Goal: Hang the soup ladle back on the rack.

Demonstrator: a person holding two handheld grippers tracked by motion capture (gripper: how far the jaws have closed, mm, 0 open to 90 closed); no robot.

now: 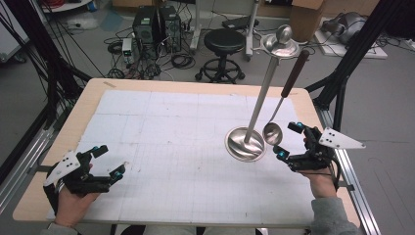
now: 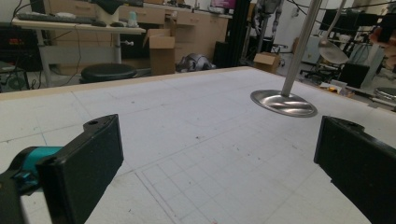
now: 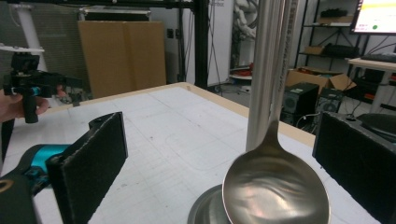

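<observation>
A steel stand rises from a round base (image 1: 244, 144) on the right of the table, its pole (image 1: 262, 93) leaning up to a dish-shaped top (image 1: 280, 45). Beside the pole a ladle hangs by its dark handle (image 1: 295, 73), with its bowl (image 1: 272, 133) low next to the base. My right gripper (image 1: 288, 140) stands open just right of the bowl. In the right gripper view the bowl (image 3: 275, 186) sits between the wide jaws, and neither pad touches it. My left gripper (image 1: 110, 160) is open over the table's front left, with nothing between its pads (image 2: 84, 163).
A white gridded mat (image 1: 171, 132) covers the wooden table (image 1: 93, 93). Behind the far edge stand a black stool (image 1: 223, 44), computer towers (image 1: 155, 24) and cables. Black frame posts (image 1: 342, 68) rise at the right side.
</observation>
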